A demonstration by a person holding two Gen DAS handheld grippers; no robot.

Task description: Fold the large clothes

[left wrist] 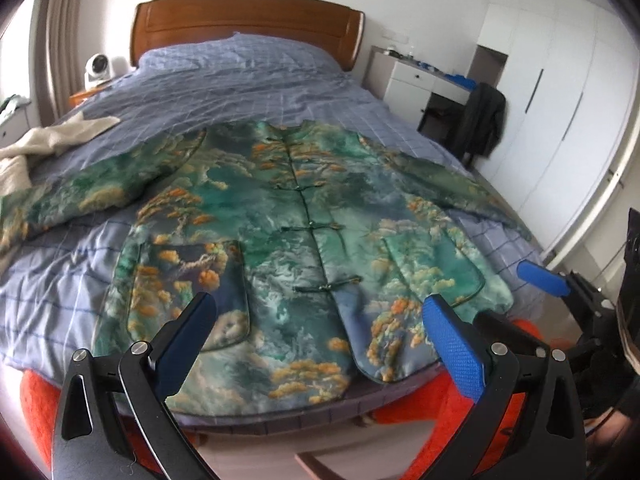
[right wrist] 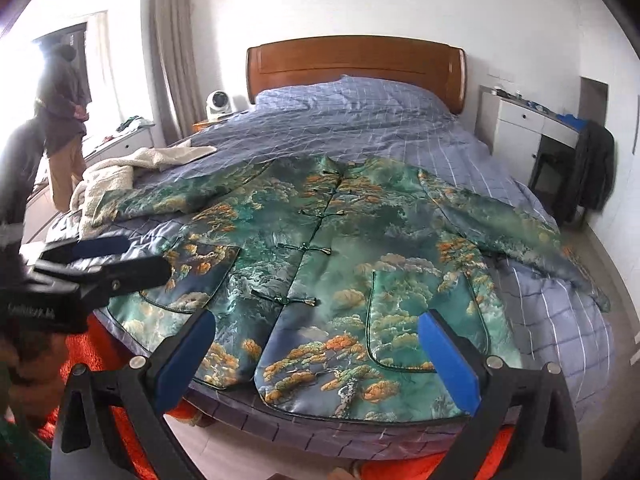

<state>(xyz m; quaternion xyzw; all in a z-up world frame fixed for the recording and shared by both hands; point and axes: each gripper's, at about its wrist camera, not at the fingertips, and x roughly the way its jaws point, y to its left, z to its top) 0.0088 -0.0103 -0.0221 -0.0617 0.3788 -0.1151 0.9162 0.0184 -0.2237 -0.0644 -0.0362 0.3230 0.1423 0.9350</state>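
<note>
Green satin-look padded jacket with orange cloud and pine print and knotted frog fastenings (left wrist: 304, 216) lies face up and flat on the bed with the blue checked quilt (left wrist: 280, 88), collar toward the brown wooden headboard (left wrist: 244, 24), hem at the foot edge nearest the cameras. Front is closed down the middle, both sleeves spread out to the sides, two patch pockets showing near the hem: reads as the laid-out start state for a fold, nothing doubled over yet. Left hand-held gripper (left wrist: 320, 332) hovers above the hem on the jacket's left half, blue-padded jaws spread wide, nothing between them. Right hand-held gripper (right wrist: 316, 348) hovers over the hem on the right half, jaws likewise wide and empty; its blue pads also show at the right edge of the left view (left wrist: 544, 278). Both sit at the near edge, probably because the hem corners or sleeves are the easiest first pick from this side. Fabric looks slick and quilted, so I'd expect it to slide on the quilt and need a deep pinch. Cream fleece blanket (left wrist: 44, 140) is bunched at the left, touching or overlapping the left sleeve end; can't tell which. A person (right wrist: 64, 120) stands by the window, well apart.
</note>
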